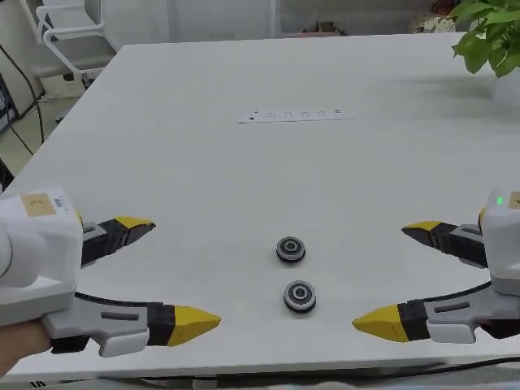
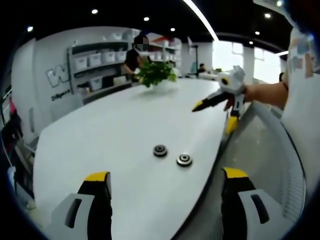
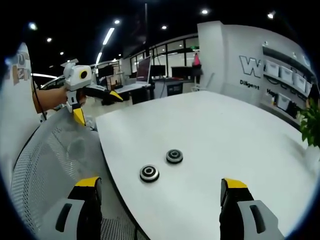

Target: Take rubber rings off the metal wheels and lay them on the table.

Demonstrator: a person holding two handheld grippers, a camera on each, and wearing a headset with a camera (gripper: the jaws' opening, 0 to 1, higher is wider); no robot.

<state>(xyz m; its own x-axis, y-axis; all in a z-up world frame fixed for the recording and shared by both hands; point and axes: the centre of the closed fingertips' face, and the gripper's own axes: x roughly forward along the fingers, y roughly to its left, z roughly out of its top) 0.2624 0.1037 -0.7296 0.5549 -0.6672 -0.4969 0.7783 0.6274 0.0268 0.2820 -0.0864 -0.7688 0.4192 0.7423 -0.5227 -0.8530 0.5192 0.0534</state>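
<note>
Far wheel and near wheel, both metal, lie flat on counter, close to its near edge, about midway along, just apart. Dark rubber rings still on both. Left hand-held gripper: released, jaws wide, over near-left corner area. Right hand-held gripper: released, jaws wide, near-right. Neither touches a wheel. Power strip mid-counter; plant at far right corner.

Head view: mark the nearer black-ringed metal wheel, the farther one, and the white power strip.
Nearer black-ringed metal wheel (image 1: 300, 296), head view, on its hub.
Farther black-ringed metal wheel (image 1: 291, 249), head view, on its hub.
White power strip (image 1: 294, 115), head view, middle.
</note>
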